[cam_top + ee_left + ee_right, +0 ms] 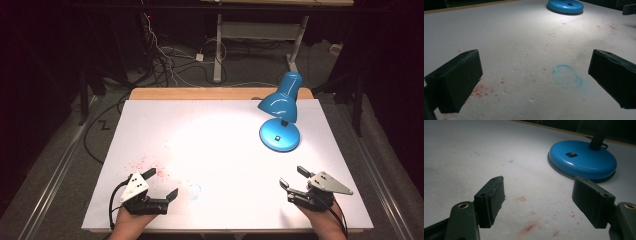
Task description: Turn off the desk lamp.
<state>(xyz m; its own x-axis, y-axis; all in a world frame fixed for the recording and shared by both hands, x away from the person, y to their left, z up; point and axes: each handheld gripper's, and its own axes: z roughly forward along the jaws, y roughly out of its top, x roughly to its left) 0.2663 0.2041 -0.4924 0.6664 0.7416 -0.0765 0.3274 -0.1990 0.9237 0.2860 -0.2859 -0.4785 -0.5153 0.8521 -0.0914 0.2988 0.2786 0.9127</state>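
Nothing gripped yet: your left claw wide, right claw partly open, empty, nearer lamp base; everything left.

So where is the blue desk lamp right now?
The blue desk lamp stands on the table's far right in the high view, just beyond the right gripper.

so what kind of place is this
Probably a lab or recording workspace: a stained white table lit by a blue desk lamp, loose cables on the floor behind it, and a metal stand.
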